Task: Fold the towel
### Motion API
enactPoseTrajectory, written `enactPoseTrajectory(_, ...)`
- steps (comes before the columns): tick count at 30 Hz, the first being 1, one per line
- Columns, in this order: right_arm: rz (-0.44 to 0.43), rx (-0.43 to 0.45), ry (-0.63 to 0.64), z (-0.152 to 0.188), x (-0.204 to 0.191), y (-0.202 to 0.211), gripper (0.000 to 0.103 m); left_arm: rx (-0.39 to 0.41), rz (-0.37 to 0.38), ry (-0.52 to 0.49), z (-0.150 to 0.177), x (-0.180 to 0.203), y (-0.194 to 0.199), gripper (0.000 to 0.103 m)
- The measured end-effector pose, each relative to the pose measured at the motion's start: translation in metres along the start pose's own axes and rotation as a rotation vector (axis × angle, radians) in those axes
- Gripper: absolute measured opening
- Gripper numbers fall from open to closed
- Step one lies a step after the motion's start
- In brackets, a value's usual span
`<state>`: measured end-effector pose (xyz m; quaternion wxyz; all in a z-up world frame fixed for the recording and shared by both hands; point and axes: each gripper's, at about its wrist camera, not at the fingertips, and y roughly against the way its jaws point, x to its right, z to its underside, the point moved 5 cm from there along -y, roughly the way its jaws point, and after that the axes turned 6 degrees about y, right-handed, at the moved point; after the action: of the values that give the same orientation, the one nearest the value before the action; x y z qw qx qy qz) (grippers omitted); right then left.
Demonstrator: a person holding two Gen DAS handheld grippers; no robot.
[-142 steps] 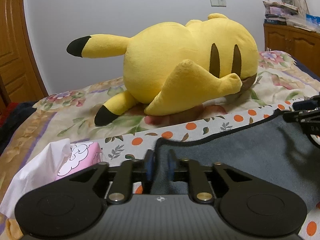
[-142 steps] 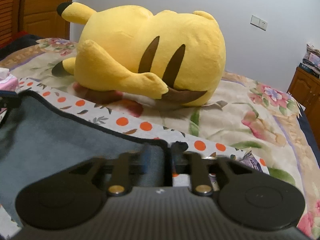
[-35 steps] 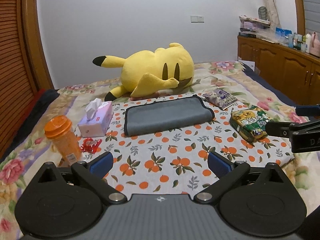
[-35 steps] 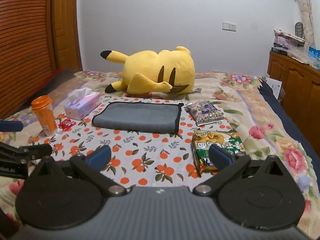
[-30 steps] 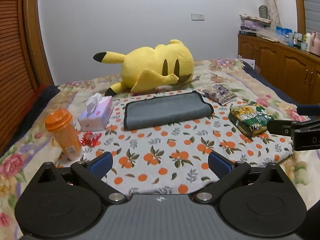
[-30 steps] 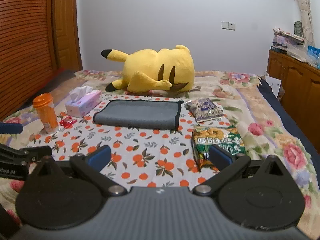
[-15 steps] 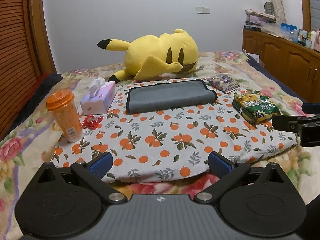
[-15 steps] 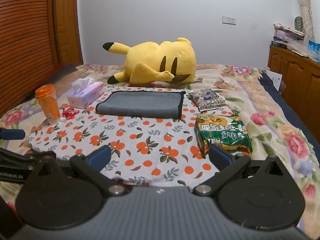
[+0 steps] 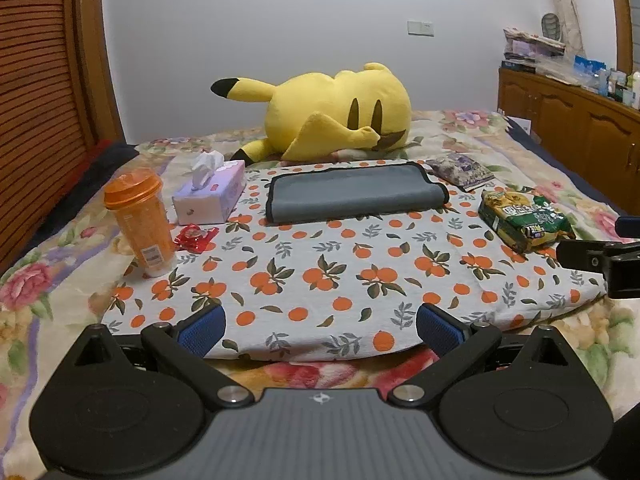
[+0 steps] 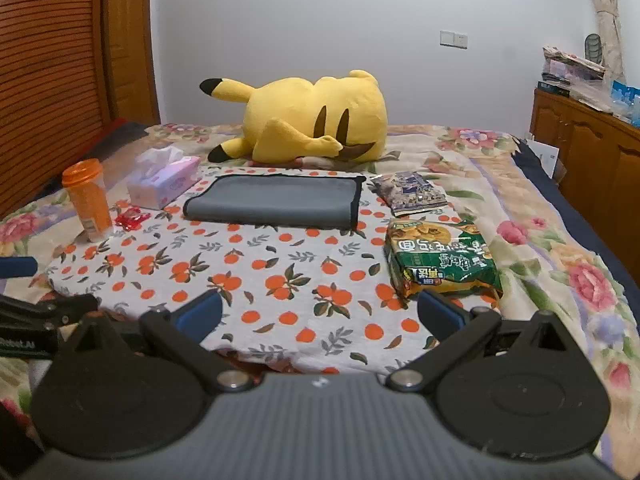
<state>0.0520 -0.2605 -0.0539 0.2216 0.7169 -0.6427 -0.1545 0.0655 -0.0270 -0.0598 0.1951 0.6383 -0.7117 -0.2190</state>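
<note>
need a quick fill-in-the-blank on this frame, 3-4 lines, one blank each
1. The folded grey towel lies on the cloth printed with ____.
2. The tissue box sits between the towel and the orange ____.
3. Jaws of the left gripper and the right gripper are both ____.
4. Behind the towel lies a plush coloured ____.

Missing words: oranges; bottle; open; yellow
</note>
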Motion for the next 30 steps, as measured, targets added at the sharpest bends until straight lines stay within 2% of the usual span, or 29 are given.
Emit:
enactPoseTrajectory(15, 0.016, 0.038, -0.026, 0.0, 0.005, 0.006, 0.103, 0.111, 0.002, 0.017, -0.007, -0.004, 0.021, 0.103)
enactPoseTrajectory(30, 0.019, 0.1, -0.04, -0.003, 0.008, 0.015, 0.103, 0.175, 0.004, 0.011, -0.01, -0.003, 0.032, 0.103)
